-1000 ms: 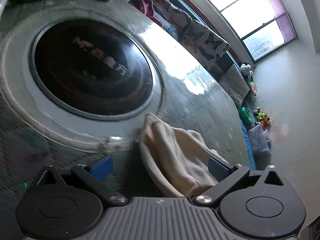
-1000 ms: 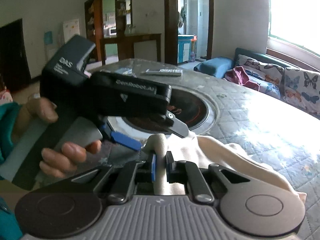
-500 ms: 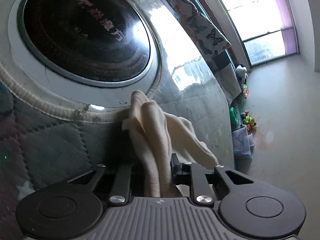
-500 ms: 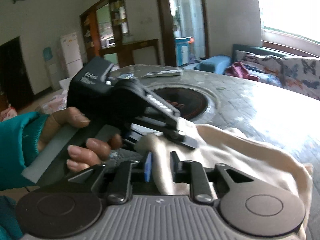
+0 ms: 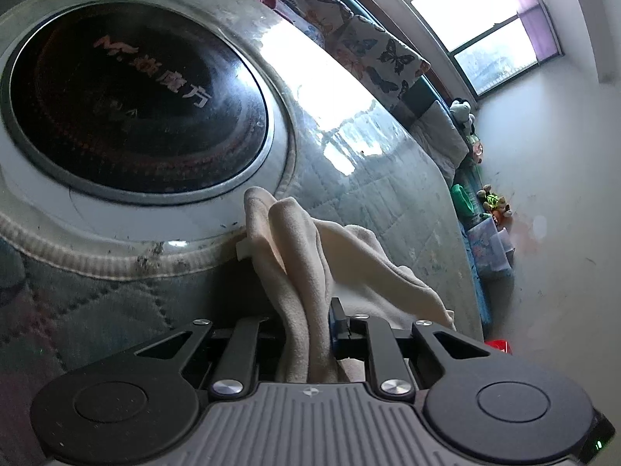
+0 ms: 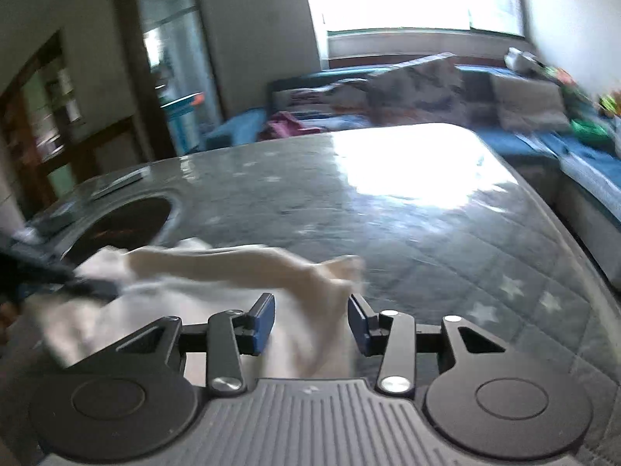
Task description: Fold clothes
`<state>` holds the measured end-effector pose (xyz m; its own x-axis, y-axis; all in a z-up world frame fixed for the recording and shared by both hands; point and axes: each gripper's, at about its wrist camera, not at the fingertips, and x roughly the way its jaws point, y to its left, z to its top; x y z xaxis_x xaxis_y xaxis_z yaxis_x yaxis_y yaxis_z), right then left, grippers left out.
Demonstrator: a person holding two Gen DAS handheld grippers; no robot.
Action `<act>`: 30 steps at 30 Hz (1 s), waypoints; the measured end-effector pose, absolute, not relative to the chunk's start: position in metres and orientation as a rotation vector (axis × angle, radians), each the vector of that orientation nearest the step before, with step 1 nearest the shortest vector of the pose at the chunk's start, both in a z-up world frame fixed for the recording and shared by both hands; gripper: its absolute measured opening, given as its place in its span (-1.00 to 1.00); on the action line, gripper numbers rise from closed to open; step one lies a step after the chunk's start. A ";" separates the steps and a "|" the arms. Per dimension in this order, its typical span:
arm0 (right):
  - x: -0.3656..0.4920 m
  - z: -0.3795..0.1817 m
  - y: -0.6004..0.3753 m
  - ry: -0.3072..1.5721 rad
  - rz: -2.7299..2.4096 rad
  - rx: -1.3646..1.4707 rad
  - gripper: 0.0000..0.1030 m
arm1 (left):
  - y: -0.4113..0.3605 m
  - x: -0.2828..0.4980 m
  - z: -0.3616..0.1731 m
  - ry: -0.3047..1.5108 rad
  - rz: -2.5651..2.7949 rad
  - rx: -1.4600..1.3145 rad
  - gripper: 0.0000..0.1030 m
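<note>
Comparing the current views with those taken half a second earlier, the main change is at the right gripper (image 6: 310, 324). Earlier, its blue pads were drawn close together around a fold of the cream garment (image 6: 217, 272); now the pads stand well apart, with a blurred ridge of cloth lying between them and in contact with neither, as far as the motion blur allows. The right wrist view has also swung to the right: the hand and teal sleeve that filled its left side are out of frame, and only a dark sliver of the other tool remains at the left edge. The quilted table cover (image 6: 446, 240) and the sofa (image 6: 524, 136) under the window now take up most of that view.

The left gripper (image 5: 310, 326) remains clamped on a bunched, upright fold of the cream garment (image 5: 295, 256), as it was half a second ago; one second ago its jaws were open on either side of the cloth. The left wrist view has tilted slightly, so that more of the round black cooktop (image 5: 132, 93) set into the table is visible.

The garment lies on the table cover (image 5: 384, 194) just beside the pale rim of the cooktop, its nearer end lifted into the left gripper, the remainder trailing to the right.
</note>
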<state>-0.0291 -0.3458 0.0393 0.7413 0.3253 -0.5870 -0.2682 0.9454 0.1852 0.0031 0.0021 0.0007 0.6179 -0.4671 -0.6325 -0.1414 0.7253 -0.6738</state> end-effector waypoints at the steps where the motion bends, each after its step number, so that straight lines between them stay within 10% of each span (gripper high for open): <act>1: -0.024 0.035 -0.351 0.667 0.311 0.108 -0.19 | 0.002 0.004 0.001 0.905 -0.210 -0.753 -0.66; 9: -0.011 0.015 -0.357 0.696 0.330 0.197 -0.25 | 0.001 0.007 0.001 0.902 -0.217 -0.718 -0.66; 14: -0.017 0.019 -0.348 0.680 0.362 0.196 -0.78 | -0.009 0.008 0.009 0.890 -0.218 -0.632 -0.68; 30: -0.036 0.099 -0.400 0.519 0.194 0.077 -0.80 | -0.108 0.054 0.072 0.797 -0.451 -0.449 -0.70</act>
<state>-0.0355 -0.4000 0.0994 0.8504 0.2038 -0.4850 -0.1651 0.9787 0.1218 0.0538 -0.1076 0.0719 0.6154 -0.5410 -0.5732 0.2127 0.8143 -0.5401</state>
